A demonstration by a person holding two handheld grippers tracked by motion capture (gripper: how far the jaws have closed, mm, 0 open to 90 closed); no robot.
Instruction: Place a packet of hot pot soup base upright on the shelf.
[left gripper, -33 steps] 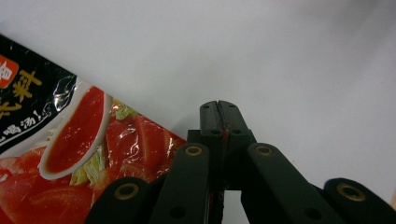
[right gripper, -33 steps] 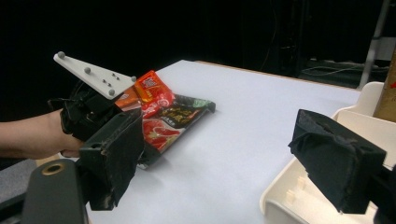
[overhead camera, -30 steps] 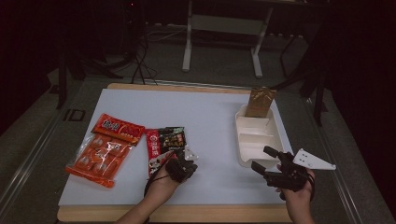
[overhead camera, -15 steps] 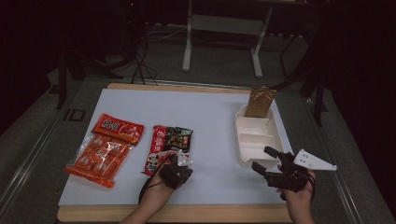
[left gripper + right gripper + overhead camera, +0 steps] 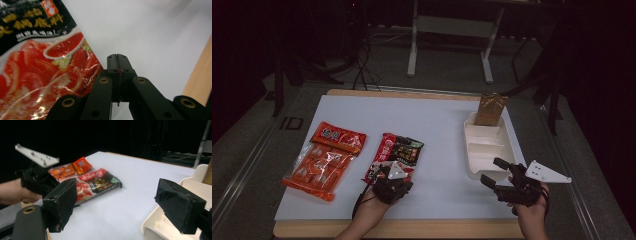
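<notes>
My left gripper, jaws closed empty beside the hotpot-base packet, should open before grabbing; my right gripper gapes wide.

The high view looks forward and down over the whole surface from above the near edge. The left gripper view sits very close, facing down at the red pouch and bare surface. The right gripper view looks low and level across the surface, sharing that pouch and probably the tray.
</notes>
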